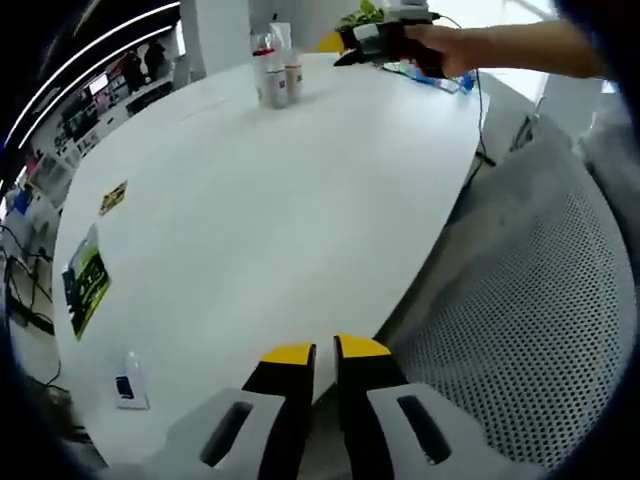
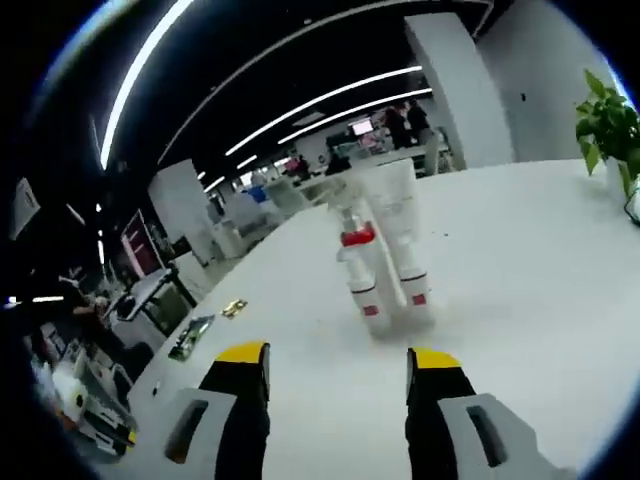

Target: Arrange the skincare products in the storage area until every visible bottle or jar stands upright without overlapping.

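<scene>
Several skincare products stand close together at the far side of the white table. In the right gripper view they are a clear pump bottle with a red collar and a tall white tube on its cap, both upright and side by side. My right gripper is open, just short of them, nothing between its jaws. In the left gripper view a hand holds the right gripper to the right of the products. My left gripper sits shut and empty at the table's near edge.
A potted plant stands at the table's far right. Flat stickers and a small card lie on the left part of the table. A grey perforated chair is beside the table edge. A blue item lies behind the hand.
</scene>
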Tool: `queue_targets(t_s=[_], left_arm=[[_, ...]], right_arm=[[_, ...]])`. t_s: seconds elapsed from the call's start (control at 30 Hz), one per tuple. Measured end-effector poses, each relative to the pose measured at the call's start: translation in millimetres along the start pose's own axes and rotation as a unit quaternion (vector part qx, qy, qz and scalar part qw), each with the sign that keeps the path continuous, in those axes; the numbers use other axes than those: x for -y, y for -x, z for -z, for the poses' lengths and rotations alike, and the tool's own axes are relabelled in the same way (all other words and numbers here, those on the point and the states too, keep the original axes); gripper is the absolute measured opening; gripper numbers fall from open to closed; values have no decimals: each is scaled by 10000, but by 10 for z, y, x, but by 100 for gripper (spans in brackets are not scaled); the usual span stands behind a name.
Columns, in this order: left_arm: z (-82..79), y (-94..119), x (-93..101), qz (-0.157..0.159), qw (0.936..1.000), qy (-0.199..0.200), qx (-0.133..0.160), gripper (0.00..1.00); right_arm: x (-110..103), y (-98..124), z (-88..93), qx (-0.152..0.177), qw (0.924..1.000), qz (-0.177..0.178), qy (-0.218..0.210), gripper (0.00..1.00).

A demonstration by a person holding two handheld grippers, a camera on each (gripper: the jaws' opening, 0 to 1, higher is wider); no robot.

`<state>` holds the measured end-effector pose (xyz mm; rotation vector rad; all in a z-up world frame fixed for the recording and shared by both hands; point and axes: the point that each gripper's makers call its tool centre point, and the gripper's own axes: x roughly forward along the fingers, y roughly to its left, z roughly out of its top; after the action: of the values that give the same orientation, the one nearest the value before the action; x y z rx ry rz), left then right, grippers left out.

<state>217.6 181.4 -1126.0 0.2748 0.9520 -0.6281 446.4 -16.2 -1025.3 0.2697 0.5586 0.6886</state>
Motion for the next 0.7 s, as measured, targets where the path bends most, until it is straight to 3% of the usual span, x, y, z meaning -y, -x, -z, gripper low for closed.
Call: queue_targets(t_s=[0.07, 0.13, 0.27, 0.3, 0.33, 0.4, 0.43, 0.53, 0.63, 0.7], left_arm=[[-2, -14, -7, 88, 9999, 47, -26, 0], [2, -20, -57, 27, 9989, 464, -17, 0], [-31, -32, -140, 25, 9995, 307, 71, 0], [33, -31, -192, -68, 9988, 478, -91, 0], [85, -35, -169, 60, 9968, 765, -231, 0], [90, -49, -117, 407, 9925, 1134, -226, 0], [52, -36, -75, 652, 9905, 1204, -151, 0], [-36, 27, -111, 692, 9890, 1301, 96, 0], [-54, 88, -249, 521, 9901, 1291, 185, 0], [-119, 134, -355, 403, 9855, 1581, 461, 0]], right_arm=[[-77, 83, 78, 40, 9999, 86, 117, 26], [-277, 103, 272, -250, 9990, -366, -84, 22], [-527, 138, 524, -568, 9971, -486, 112, 31], [-536, 141, 535, -594, 9968, -526, 3, 31], [-567, 146, 540, -578, 9970, -523, 6, 32], [-657, 171, 547, -588, 9967, -549, 54, 35], [-710, 175, 568, -609, 9965, -565, 51, 37], [-833, 184, 634, -718, 9950, -671, 152, 40], [-919, 208, 694, -767, 9943, -687, 278, 39], [-1001, 232, 715, -780, 9938, -742, 276, 39]])
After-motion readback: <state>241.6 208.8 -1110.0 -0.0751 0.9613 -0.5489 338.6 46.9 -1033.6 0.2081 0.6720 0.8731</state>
